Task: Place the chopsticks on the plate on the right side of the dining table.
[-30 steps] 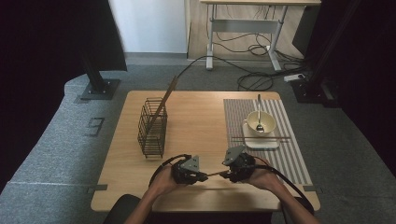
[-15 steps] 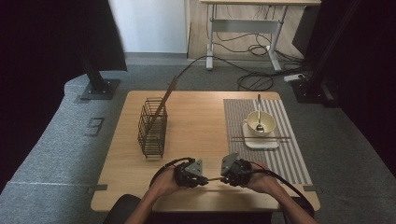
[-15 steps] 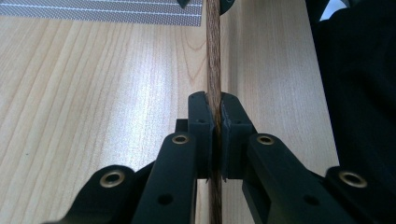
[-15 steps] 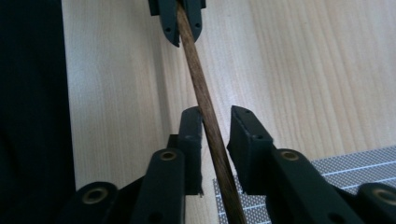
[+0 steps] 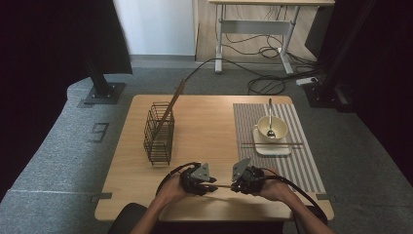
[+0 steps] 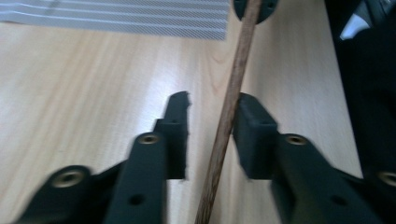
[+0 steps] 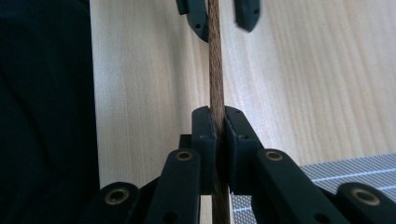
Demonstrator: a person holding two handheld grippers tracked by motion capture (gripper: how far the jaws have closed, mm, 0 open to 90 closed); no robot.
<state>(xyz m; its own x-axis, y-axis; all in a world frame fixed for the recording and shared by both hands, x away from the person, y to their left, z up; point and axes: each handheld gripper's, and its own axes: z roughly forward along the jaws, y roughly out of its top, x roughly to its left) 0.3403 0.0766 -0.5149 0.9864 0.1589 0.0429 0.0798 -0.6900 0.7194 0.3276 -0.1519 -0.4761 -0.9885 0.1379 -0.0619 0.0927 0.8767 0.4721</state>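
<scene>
Where the right gripper pressed its two black fingers together, they clamped a thin brown wooden stick, apparently a chopstick, which ran straight out between them toward the opposite tool. The left gripper met that stick from the other end with its fingers parted to a moderate gap: the stick passed through the gap and lay against one pad, while clear space separated it from the other. This arrangement read as a hand-over in which one tool carried the load and the other stood ready to receive or release; which of the two could not be judged. In the high view the two tools faced each other near the front edge of the counter, each held in a hand, with the stick spanning horizontally between them just above the wood. Farther out, a dark wire basket stood on the left half of the counter with a long wooden stick leaning out of it, a likely destination for utensils. On the right, a striped mat bore a pale square plate and a bowl holding a spoon, and another chopstick lay across the plate in front of the bowl.
</scene>
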